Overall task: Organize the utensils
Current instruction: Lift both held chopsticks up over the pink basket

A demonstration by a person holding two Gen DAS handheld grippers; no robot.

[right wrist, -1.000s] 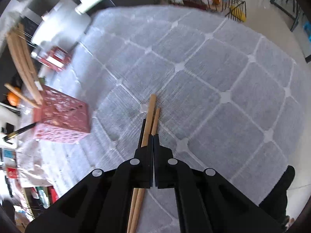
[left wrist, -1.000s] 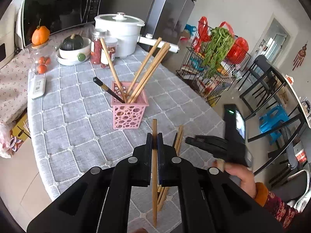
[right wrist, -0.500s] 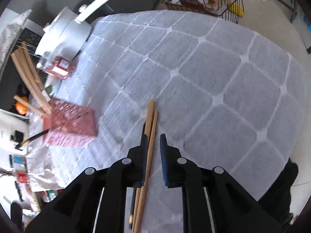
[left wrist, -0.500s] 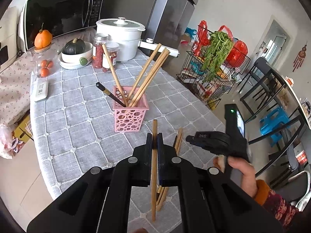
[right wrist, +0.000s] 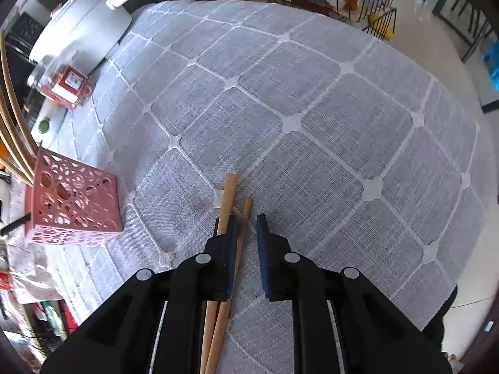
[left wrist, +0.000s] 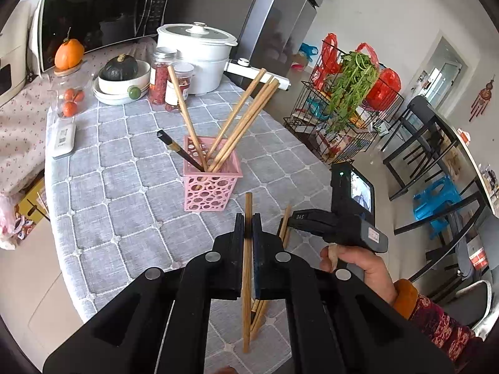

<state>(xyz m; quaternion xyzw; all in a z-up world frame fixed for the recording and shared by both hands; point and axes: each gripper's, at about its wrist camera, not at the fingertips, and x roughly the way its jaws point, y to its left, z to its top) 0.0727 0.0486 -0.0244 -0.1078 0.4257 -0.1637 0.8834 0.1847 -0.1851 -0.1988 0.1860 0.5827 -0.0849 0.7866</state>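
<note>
Left wrist view: the left gripper [left wrist: 248, 229] is clenched on a single wooden chopstick [left wrist: 247, 268], held nearly upright between its pads above the grey quilted tablecloth [left wrist: 124, 187]. Beyond it stands the pink perforated holder [left wrist: 209, 187], containing several wooden chopsticks [left wrist: 240, 124] and one dark chopstick [left wrist: 179, 152], all leaning outward. Further back are a white pot [left wrist: 199, 56], two jars [left wrist: 168, 78] and a microwave [left wrist: 99, 15]. A hand [left wrist: 361, 268] carries the right gripper [right wrist: 248, 221] to the right.

Right wrist view: the right gripper points steeply down at the cloth, its jaws slightly apart. Loose chopsticks [right wrist: 232, 249] lie on the cloth at its left finger [right wrist: 230, 249]; one appears to sit just inside the gap, though contact with the pads cannot be confirmed.
</note>
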